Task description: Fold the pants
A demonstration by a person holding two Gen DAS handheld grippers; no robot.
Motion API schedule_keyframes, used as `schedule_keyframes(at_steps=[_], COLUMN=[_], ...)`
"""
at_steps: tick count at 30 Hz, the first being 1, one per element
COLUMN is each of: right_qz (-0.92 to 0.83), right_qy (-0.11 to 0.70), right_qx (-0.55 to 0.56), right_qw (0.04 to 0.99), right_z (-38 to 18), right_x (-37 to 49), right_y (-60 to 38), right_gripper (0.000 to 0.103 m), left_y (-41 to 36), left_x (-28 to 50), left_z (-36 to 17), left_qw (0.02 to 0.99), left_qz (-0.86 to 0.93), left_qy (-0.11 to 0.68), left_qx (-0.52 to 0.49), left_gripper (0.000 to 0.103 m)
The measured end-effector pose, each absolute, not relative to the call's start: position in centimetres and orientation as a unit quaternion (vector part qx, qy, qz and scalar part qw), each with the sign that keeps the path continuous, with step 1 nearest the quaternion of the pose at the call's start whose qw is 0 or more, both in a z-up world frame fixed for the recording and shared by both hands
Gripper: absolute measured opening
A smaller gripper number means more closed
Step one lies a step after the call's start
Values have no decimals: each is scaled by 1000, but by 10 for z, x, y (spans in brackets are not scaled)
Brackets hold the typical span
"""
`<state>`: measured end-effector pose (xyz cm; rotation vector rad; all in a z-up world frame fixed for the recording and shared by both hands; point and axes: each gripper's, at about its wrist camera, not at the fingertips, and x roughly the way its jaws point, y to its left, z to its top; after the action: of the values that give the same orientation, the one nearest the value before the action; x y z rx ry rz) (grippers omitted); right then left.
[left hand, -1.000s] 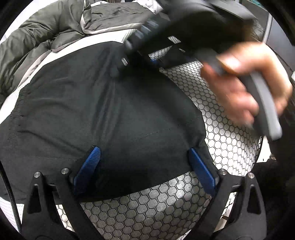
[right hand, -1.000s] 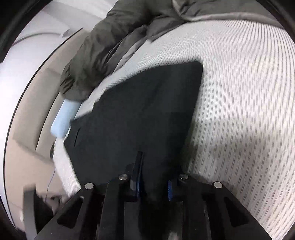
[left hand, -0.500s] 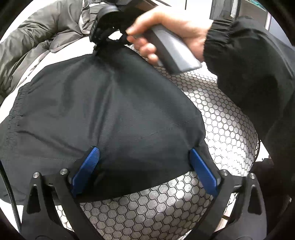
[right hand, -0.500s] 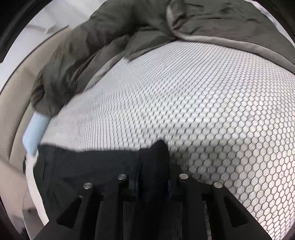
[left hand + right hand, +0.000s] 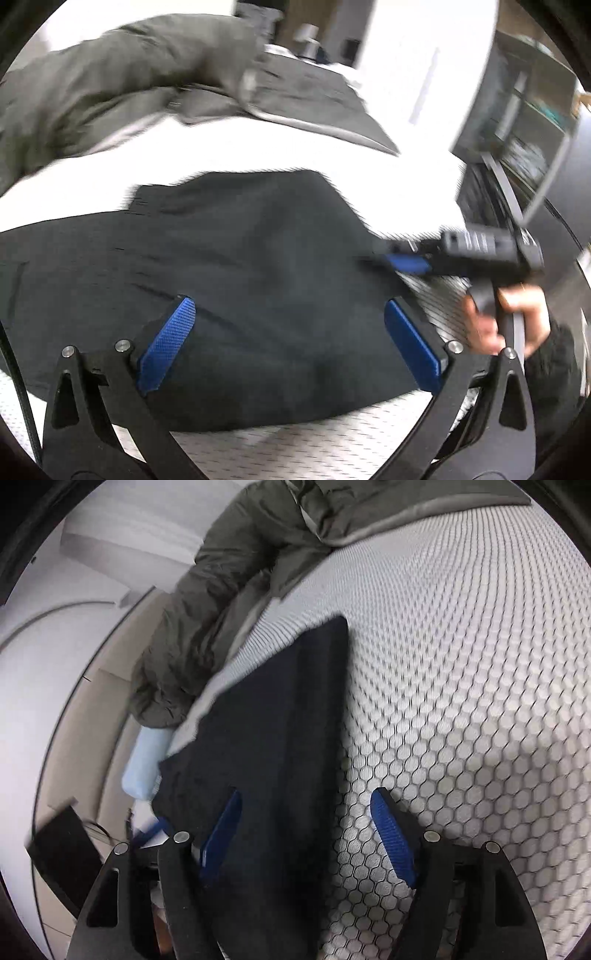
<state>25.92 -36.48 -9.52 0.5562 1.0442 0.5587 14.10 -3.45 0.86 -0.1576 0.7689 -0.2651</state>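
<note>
black fabric pants (image 5: 240, 288) lie folded into a flat dark slab on a white mattress cover with a hexagonal mesh pattern (image 5: 461, 701), and both wrist views look down on them. left gripper (image 5: 291, 339) hangs over the near part of the cloth with its blue ribbed pads (image 5: 168, 347) spread wide apart, released, nothing pinched between them; the dark cloth fills the space under and between the two fingers, and the pads do not press on it. right gripper (image 5: 310, 834) has just been opening its jaws, and they now stand parted: the left blue pad lies against the edge of the pants, while the right one sits over bare mesh, clear of the cloth, so the fabric is between the fingers but not clamped. in the left wrist view that same right gripper (image 5: 410, 264) shows at the right edge of the pants, blurred, its grey handle held by a person's hand (image 5: 509, 321) in a dark sleeve. a rumpled olive-grey padded jacket (image 5: 207, 620) lies at the far side of the mattress, beyond the pants and apart from them. a pale blue cylinder-shaped object (image 5: 146, 764) sits just beside the far left corner of the pants at the mattress edge.
</note>
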Motion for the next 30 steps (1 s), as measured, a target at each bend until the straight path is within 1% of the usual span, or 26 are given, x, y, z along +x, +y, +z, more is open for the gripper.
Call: schedule_keyframes(at_steps=[1,2,3,4,6,8,9,10,11,13,14,17,19,21,22,23,26,27,29,30], right_qz=[261,271,280,275,265,241,226,206,188,169,148,158,178,224,244,251,242,238,204,182], right_qy=[484,480,480,485,476,455,454,460,469,464,441,378,372,392,406,415,453,452,451,455], right_qx=[253,250,245,228,195,181,177,163,153,147,129,65,35,24,13,2,-61,-68,-86,-94], right_qw=[796,796,795,798,815,838,844,848,849,857,876,910,910,892,881,875,856,857,865,867], right_z=[-95,-93,-92,-91,-87,-78,-77,-77,-78,-71,-54,-21,-20,-33,-42,-50,-84,-86,-82,-79], right_x=[259,260,265,271,282,296,303,309,301,294,280,235,210,193,188,185,181,181,176,174], right_y=[-361,-354,-347,-339,-328,-331,-334,-336,-342,-347,-348,-331,-314,-290,-276,-268,-249,-249,-262,-273], right_gripper=[69,62,34,16,13,14,18,28,32,32,32,33,33,33,33,33,32,32,32,34], left_y=[-19,-6,12,23,46,64,69,73,75,75,73,51,27,4,-8,-15,-28,-25,-12,-7], left_x=[144,146,147,149,152,154,154,155,157,157,160,163,160,160,162,164,174,174,171,169], left_z=[9,9,8,8,6,2,-1,-5,-9,-15,-16,-14,-11,-12,-16,-21,-46,-48,-50,-51], left_qw=[917,918,916,916,914,911,909,907,907,907,907,914,920,923,919,914,889,888,887,885], left_qz=[-119,-111,-97,-88,-63,-48,-45,-42,-38,-29,-29,-55,-89,-121,-137,-150,-151,-149,-138,-135], left_qy=[370,368,370,371,370,373,377,382,386,393,395,390,376,366,369,377,429,431,438,442], left_qx=[-89,-102,-119,-129,-152,-170,-173,-171,-165,-146,-139,-103,-60,-17,2,14,55,57,54,53], left_gripper=[102,102,102,102,102,101,101,101,101,101,101,101,102,101,96,82,53,50,50,50])
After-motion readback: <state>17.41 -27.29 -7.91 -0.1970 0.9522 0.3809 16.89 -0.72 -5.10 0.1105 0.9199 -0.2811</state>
